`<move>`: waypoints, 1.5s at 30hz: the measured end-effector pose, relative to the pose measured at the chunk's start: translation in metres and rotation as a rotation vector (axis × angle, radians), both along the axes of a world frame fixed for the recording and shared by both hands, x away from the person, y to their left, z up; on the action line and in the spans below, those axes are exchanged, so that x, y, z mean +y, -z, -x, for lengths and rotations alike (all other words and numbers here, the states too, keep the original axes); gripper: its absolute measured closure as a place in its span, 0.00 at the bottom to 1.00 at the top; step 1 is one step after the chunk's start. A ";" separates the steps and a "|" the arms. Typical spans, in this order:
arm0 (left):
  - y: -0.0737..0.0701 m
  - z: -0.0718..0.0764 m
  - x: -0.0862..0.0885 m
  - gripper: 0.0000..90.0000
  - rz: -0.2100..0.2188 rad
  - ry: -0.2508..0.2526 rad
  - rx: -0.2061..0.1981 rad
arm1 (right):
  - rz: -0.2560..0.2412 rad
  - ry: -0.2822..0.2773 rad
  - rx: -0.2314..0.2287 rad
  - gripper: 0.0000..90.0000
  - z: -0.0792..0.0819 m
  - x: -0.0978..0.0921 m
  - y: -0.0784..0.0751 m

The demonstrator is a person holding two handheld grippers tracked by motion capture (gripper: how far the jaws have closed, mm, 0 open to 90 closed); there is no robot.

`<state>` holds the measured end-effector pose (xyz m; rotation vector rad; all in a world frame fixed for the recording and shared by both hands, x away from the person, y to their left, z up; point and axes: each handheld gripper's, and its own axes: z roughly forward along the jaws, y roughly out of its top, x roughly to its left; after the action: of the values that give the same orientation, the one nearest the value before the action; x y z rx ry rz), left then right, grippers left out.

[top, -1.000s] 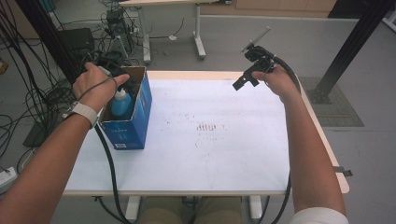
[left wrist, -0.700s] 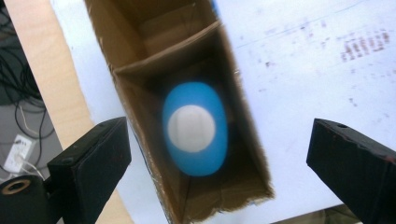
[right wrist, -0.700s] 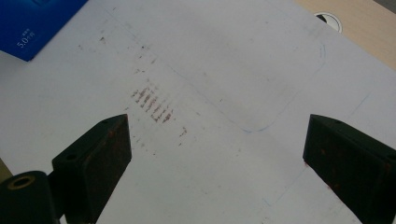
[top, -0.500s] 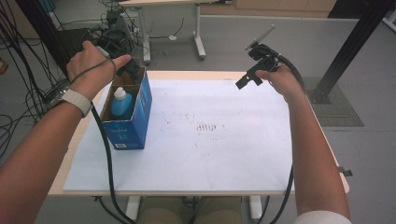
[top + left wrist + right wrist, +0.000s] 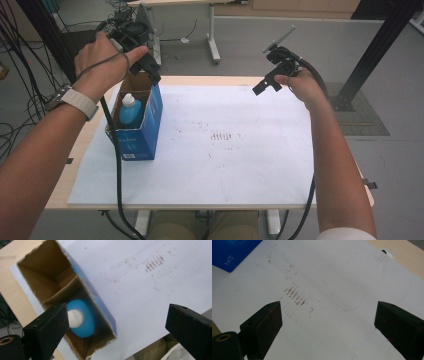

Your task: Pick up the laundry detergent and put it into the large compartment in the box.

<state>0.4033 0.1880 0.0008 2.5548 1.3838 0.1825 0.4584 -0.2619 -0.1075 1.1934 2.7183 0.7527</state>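
fingers of the left gripper [image 5: 117, 327] spread wide above the box [image 5: 142, 125]; the bottle [image 5: 81, 318] stands upright inside, straight below. right gripper [image 5: 272, 75], also spread, is well apart.

Three cameras: one fixed high, one on each gripper

High view looks forward and down over the table [image 5: 90, 150]; left gripper view looks steeply down, close, into the blue box [image 5: 100, 302]; right gripper view faces the white sheet [image 5: 332, 272]; all share its brown smudges [image 5: 220, 136]
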 end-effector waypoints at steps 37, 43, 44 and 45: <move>0.038 -0.009 -0.061 0.06 0.042 0.588 0.092 | -0.015 0.005 0.007 0.09 0.006 -0.008 0.001; 0.042 -0.006 -0.067 0.06 0.057 0.629 0.090 | -0.017 0.005 0.006 0.09 0.007 -0.009 0.001; 0.043 -0.006 -0.067 0.06 0.061 0.635 0.090 | -0.016 0.005 0.006 0.09 0.007 -0.009 0.001; 0.044 -0.006 -0.068 0.06 0.063 0.641 0.089 | -0.016 0.006 0.007 0.09 0.007 -0.009 0.001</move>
<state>0.4092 0.1199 -0.0433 2.8222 0.5209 -0.0874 0.4511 -0.2711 -0.1085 1.2088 2.7182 0.7722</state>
